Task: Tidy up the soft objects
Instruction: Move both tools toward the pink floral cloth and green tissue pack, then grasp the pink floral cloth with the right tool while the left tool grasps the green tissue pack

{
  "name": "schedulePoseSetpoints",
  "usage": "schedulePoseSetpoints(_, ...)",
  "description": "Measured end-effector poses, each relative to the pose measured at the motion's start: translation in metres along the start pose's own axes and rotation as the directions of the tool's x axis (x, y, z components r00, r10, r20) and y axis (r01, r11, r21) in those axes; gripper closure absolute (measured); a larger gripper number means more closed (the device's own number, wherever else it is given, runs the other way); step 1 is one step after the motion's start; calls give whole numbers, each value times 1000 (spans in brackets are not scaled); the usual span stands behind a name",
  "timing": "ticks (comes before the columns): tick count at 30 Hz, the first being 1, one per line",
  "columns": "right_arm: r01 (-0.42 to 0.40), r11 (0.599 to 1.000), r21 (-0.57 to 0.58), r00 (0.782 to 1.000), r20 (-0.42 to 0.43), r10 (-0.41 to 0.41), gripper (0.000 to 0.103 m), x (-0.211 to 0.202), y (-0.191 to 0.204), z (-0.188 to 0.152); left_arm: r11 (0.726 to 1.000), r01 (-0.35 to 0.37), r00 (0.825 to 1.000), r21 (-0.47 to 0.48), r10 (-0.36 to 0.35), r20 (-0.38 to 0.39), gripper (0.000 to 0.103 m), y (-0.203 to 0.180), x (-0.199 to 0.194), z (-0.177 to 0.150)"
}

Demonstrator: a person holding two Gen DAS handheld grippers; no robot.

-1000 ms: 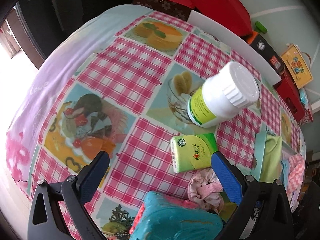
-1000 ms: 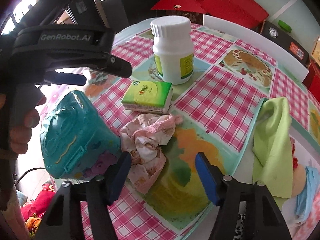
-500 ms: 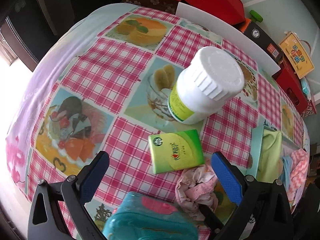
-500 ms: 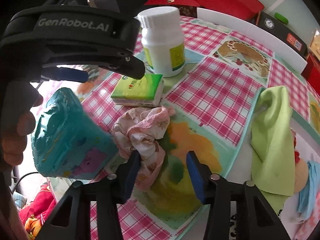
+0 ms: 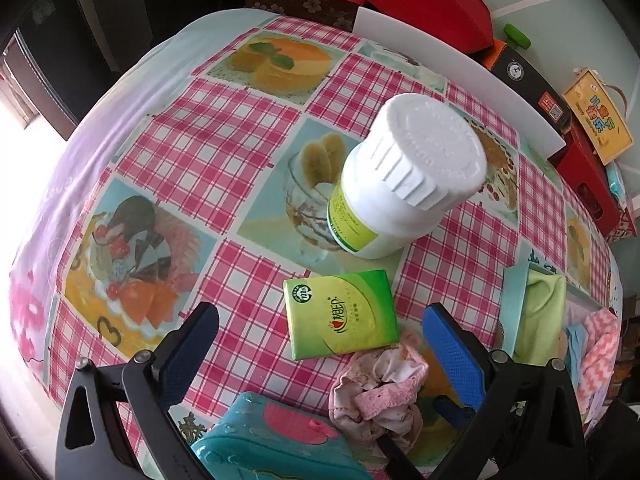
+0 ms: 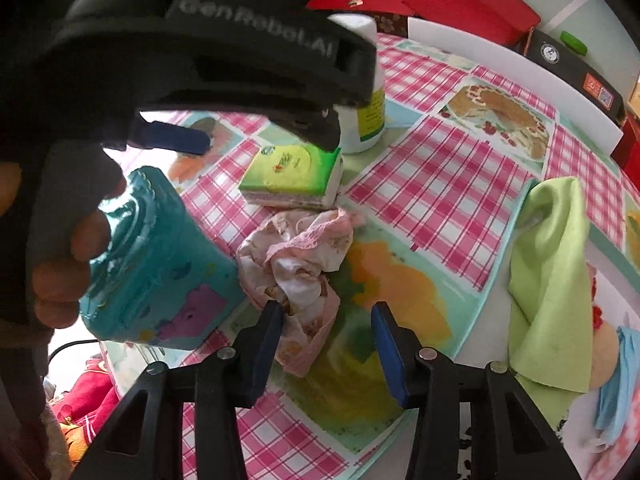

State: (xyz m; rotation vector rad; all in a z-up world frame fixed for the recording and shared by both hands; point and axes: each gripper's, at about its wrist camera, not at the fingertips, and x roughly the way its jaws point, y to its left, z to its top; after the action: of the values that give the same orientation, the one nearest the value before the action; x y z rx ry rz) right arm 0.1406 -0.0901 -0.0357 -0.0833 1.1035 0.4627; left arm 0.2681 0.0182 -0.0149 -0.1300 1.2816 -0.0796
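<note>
Cloth [image 6: 298, 264] between right tool [image 6: 328, 334] pads

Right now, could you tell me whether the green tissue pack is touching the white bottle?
Apart. The left wrist view shows a strip of tablecloth between the green tissue pack and the base of the white bottle.

Right gripper [image 6: 326, 330] angled steeply down, blue-padded jaws just narrowed, part open, left pad touching crumpled fabric. Left gripper [image 5: 318, 340] to its left, jaws wide, nothing gripped; a hand [image 6: 60, 248] grips its handle.
</note>
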Motion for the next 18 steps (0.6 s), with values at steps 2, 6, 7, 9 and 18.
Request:
schedulePoseSetpoints(2,-7,1000,-6,1000,4,7,63,1,2,-1,1000,6,1000,-9,-6,-3,2,3,1,-1)
schedulePoseSetpoints(6,-2,1000,9,1000,11,2,85,1,-1,-2,1000,15,1000,-15,-15,1,2,7,-3,-3)
schedulePoseSetpoints(7,2,1000,22,1000,15,-2,86,0,-4,-2,1000,16,1000,-15,-16,3,2,8,-4,-3)
schedulePoseSetpoints(9,14,998,59,1000,23,-15,88,-2,-12,-2,1000,22,1000,-10,-22,4,2,7,-5,-4)
schedulePoseSetpoints(18,34,993,114,998,40,-39,89,-9,-30,-1,1000,11,999,19,-10,-53,13,-3,4,4)
